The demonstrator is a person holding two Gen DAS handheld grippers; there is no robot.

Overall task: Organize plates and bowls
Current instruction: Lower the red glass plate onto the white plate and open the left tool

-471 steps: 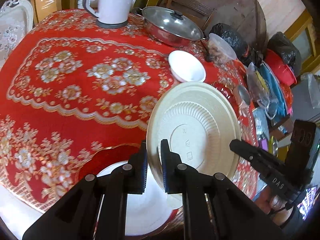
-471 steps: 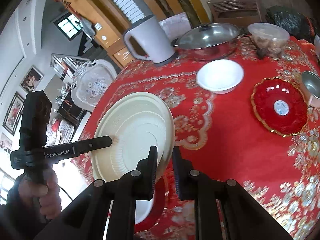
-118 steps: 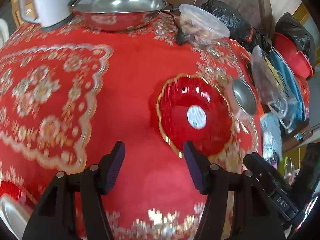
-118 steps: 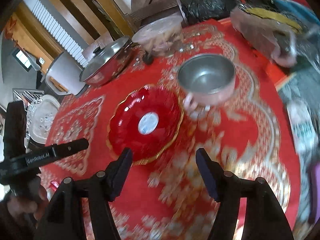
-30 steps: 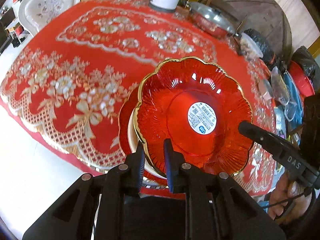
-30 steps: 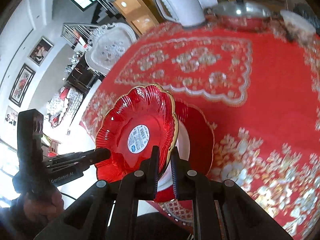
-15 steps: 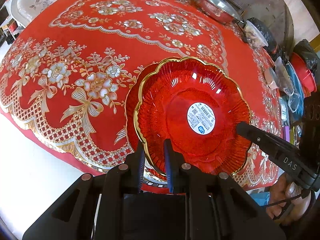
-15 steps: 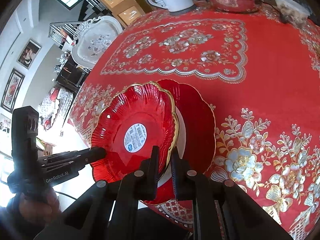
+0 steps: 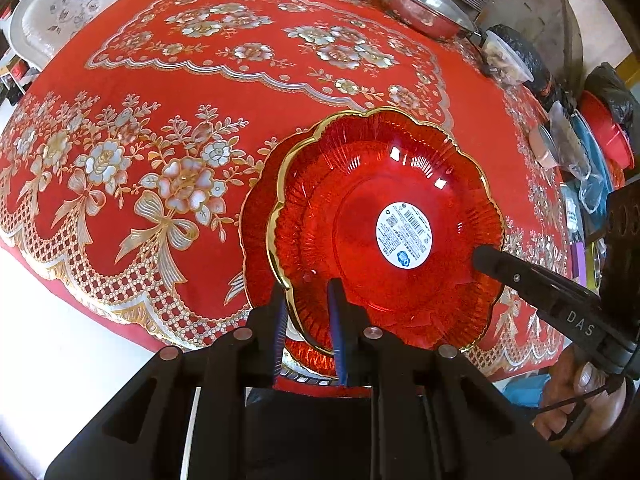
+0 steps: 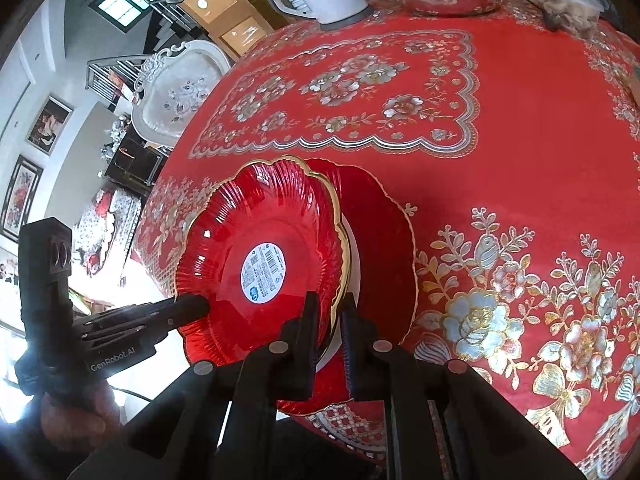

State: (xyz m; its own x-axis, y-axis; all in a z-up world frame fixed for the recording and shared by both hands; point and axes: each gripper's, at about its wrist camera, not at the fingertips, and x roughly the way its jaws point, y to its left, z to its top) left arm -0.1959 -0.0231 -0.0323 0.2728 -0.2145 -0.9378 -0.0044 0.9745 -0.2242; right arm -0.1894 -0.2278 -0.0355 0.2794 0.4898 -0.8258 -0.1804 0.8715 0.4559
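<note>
The scalloped red glass plate (image 9: pixel 384 236) with a gold rim and a round label hangs low over a stack on the near table edge: a larger red plate (image 10: pixel 380 240) with something white on it. The left gripper (image 9: pixel 306 300) pinches the plate's rim on one side and the right gripper (image 10: pixel 330 312) pinches the opposite rim. To seat it well, both should likely lower together, keep it level and centred, then release at the same time.
</note>
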